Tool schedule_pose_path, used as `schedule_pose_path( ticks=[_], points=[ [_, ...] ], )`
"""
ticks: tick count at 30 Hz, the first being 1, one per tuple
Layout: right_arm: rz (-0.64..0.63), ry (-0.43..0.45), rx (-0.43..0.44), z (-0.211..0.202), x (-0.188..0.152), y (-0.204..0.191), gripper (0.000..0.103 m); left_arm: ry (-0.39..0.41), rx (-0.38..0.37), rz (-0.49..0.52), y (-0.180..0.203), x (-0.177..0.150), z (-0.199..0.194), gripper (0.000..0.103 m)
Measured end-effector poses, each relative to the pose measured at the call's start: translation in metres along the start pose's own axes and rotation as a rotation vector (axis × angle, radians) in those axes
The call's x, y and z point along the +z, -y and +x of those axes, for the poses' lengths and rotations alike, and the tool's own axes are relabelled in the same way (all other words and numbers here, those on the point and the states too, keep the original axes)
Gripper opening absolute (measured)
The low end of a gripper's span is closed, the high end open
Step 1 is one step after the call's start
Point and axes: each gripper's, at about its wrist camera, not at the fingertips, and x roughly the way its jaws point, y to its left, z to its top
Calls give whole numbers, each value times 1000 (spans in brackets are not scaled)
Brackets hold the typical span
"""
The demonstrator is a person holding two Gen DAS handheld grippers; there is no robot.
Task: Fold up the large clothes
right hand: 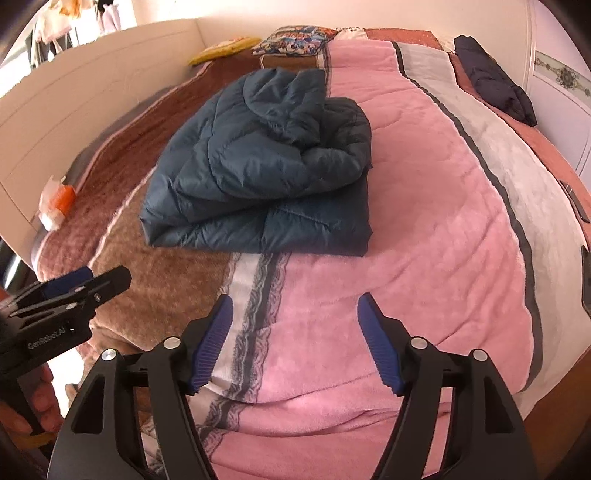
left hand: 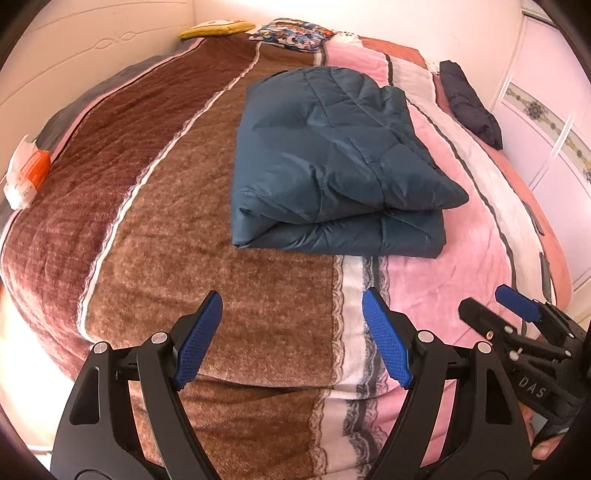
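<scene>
A teal quilted down jacket (left hand: 332, 162) lies folded into a thick rectangle in the middle of the bed, also seen in the right wrist view (right hand: 266, 173). My left gripper (left hand: 293, 338) hangs open over the brown part of the blanket, short of the jacket's near edge, nothing between its blue pads. My right gripper (right hand: 295, 341) is open above the pink part of the blanket, also short of the jacket and empty. Each gripper shows in the other's view: the right gripper (left hand: 495, 306) at the lower right, the left gripper (right hand: 92, 278) at the lower left.
The bed carries a striped brown, white and pink blanket (left hand: 221, 295). A dark navy garment (left hand: 471, 103) lies at the far right edge. A patterned pillow (left hand: 291, 33) and a yellow item (left hand: 218, 29) sit at the head. A white and orange packet (left hand: 27, 173) lies at the left edge.
</scene>
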Motion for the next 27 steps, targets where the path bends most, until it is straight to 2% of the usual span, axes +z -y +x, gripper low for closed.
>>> schedule_pose_path(
  ticks=[3, 12, 18, 27],
  points=[
    [-11, -15, -13, 5, 0, -2, 81, -17, -3, -4, -2, 1, 7, 77],
    [0, -34, 9, 15, 3, -1, 81, -62, 2, -22, -9, 2, 25, 77],
    [-4, -82, 3, 27, 4, 1, 81, -66, 10, -23, -10, 2, 28, 77],
    [-29, -76, -9, 26, 6, 0, 81, -67, 13, -15, -11, 3, 30, 77]
  ],
)
